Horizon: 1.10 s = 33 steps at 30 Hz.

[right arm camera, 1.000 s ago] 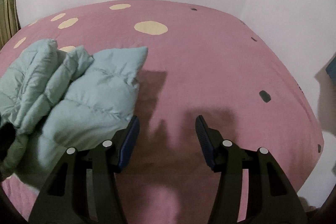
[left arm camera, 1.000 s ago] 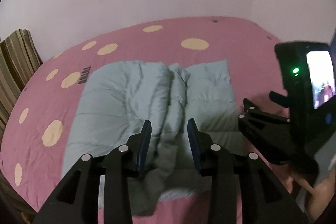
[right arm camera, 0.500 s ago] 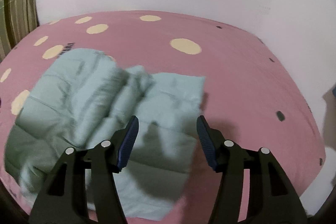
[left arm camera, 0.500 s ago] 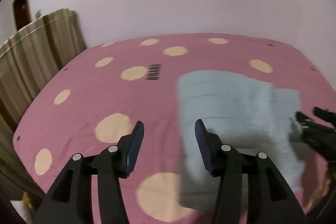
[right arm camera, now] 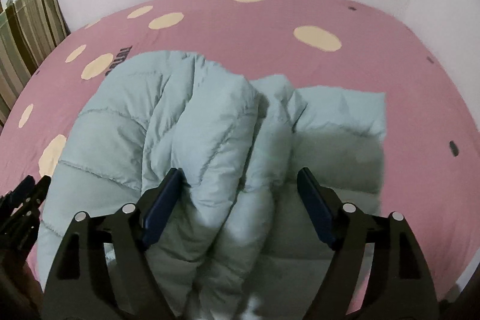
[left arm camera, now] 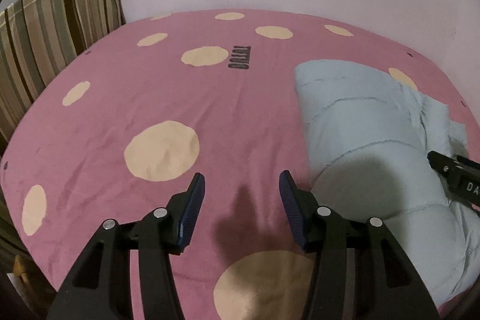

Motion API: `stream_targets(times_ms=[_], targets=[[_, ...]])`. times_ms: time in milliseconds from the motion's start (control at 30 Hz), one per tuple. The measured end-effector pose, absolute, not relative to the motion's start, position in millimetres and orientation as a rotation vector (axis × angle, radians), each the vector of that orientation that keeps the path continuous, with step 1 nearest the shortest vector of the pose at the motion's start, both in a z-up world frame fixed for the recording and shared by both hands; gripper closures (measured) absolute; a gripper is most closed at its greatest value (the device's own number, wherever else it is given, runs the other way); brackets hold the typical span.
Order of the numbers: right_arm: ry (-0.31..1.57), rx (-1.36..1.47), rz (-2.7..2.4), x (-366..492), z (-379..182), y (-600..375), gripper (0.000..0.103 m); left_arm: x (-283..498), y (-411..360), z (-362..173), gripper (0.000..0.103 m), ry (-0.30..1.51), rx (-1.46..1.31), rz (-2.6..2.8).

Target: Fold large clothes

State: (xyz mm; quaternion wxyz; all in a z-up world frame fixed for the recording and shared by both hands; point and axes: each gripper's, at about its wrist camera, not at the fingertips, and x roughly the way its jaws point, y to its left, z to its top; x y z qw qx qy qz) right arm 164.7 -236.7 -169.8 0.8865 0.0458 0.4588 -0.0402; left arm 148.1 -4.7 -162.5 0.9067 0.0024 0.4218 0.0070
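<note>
Two grippers hang over the bed (left arm camera: 144, 98), whose pink sheet carries cream dots. We hold our left gripper (left arm camera: 241, 200) with its jaws apart above bare sheet, nothing between them, the jacket (left arm camera: 360, 140) just to its right. Our right gripper (right arm camera: 240, 191) has just been opening; its jaws stand wide, astride a bunched fold of the pale blue puffer jacket (right arm camera: 192, 122). The left pad (right arm camera: 162, 206) looks to brush the fabric, the right pad stands clear. We see the jacket lying crumpled mid-bed, and a striped curtain (left arm camera: 54, 29) at far left.
</note>
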Motion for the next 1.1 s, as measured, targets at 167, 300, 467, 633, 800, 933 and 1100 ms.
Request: stream_targets(times_ms=[167,300,467,633,800,933,1100], targets=[[0.962,0.095,-0.073,166.0,-174.3,-231.4,0.042,149.6,-5.4,-170.2,0.051,0.885,-0.003,-0.003],[0.976,0.091,-0.051,166.9,-176.5,-224.5,0.058,150.8,-3.2,-173.3,0.051,0.893,-0.008,-0.005],[0.971,0.088,-0.027,166.4,-174.8,-219.8,0.082,154.6,-2.1,-170.6,0.051,0.891,0.001,-0.002],[0.935,0.096,-0.011,160.4,-163.0,-220.2,0.092,153.1,-5.4,-165.3,0.051,0.886,-0.011,-0.017],[0.902,0.119,-0.024,153.9,-147.3,-240.2,0.093,146.9,-17.9,-150.0,0.046,0.863,-0.026,-0.077],[0.878,0.127,-0.065,146.4,-138.6,-265.0,0.094,146.1,-39.5,-143.6,0.043,0.847,0.001,-0.129],[0.876,0.139,-0.13,139.4,-145.2,-299.8,0.094,148.3,-69.1,-149.9,0.043,0.857,0.055,-0.175]])
